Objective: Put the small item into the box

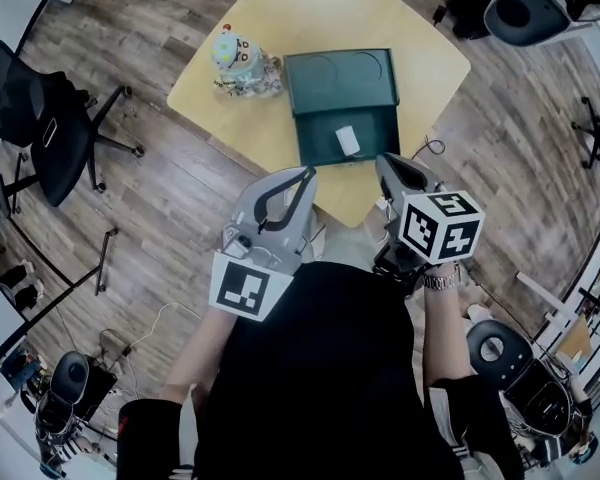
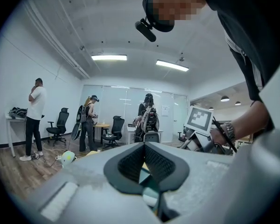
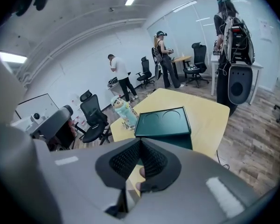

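Both tools closed, held side by side at the near edge of the worktop (image 1: 320, 8).
I have the left tool (image 1: 302, 175) roughly level, its pads meeting tip to tip with nothing pinched that I can see. The right tool (image 1: 384, 160) tilts nose-down toward the worktop's near edge, jaws pressed together as well, and the right wrist (image 1: 442, 281) is bent just behind it. Both forearms are tucked in close to the torso, and the two tools are apart, not touching.

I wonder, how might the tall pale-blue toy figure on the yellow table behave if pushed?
The pale-blue toy figure stands tall and narrow, so a high push would probably tip it. It looks light, so a low nudge may slide it along the yellow table.
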### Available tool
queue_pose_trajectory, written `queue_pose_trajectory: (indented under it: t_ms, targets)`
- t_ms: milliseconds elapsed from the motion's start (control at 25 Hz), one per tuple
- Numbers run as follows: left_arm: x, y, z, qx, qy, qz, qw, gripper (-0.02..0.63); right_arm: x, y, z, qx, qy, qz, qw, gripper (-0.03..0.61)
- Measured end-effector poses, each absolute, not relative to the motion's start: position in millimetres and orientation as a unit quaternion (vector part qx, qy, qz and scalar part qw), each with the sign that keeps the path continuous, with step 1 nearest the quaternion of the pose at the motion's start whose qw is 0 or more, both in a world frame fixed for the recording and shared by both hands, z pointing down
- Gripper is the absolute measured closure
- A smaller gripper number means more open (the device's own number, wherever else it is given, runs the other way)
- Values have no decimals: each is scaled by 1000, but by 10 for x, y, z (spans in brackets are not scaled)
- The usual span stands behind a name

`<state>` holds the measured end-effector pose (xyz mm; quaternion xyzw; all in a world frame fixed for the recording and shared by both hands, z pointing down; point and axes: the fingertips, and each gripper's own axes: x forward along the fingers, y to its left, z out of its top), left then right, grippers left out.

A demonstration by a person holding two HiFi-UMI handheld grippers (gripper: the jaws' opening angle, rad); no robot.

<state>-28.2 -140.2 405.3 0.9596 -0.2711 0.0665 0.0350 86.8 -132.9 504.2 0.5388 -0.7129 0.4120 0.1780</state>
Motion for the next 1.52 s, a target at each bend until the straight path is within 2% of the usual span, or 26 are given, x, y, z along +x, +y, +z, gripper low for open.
queue_pose_trajectory:
  t_ms: [600,1200,1520]
  targets:
    - [-541,-1320,3652,957,-288,24,29,612,594,-1259,4213,556,-750,338,123,575]
    - [-686,-1315,3151,953,-301,-11,-18,612,518,-1113,3334,581,-770,258,52,575]
    - [-717,-1289,2936,950,-311,-24,-27,612,504,-1030,3004,586,-780,216,36,577]
